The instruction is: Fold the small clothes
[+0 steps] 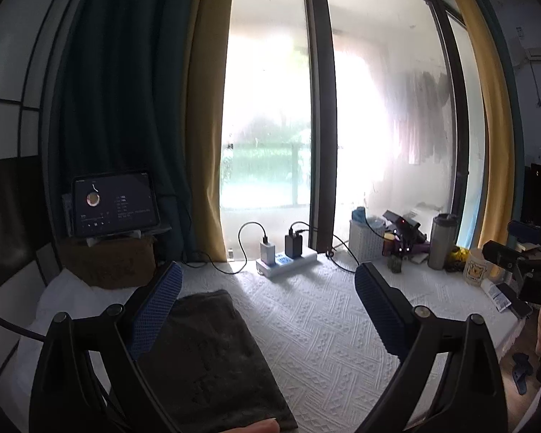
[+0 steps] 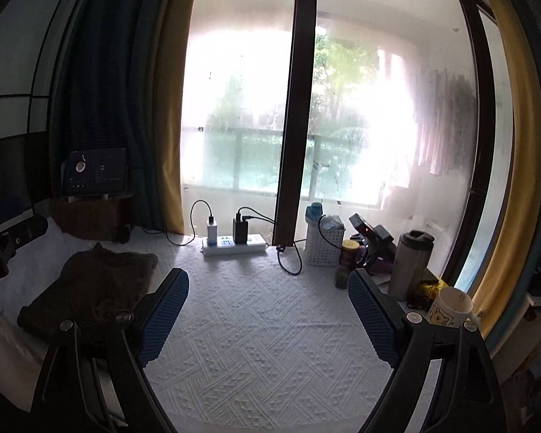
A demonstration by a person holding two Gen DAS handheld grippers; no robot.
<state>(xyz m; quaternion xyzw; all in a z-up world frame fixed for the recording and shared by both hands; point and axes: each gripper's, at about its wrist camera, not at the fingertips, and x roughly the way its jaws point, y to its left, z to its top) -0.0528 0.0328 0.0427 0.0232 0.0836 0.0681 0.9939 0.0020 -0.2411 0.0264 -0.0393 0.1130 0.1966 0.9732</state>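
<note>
Folded dark fleecy garment (image 2: 90, 288) on white quilted cover (image 2: 263, 324), both claws wide open, empty

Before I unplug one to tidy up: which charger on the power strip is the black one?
The black charger is the right-hand of the two plugged into the white power strip; the white charger stands to its left.
</note>
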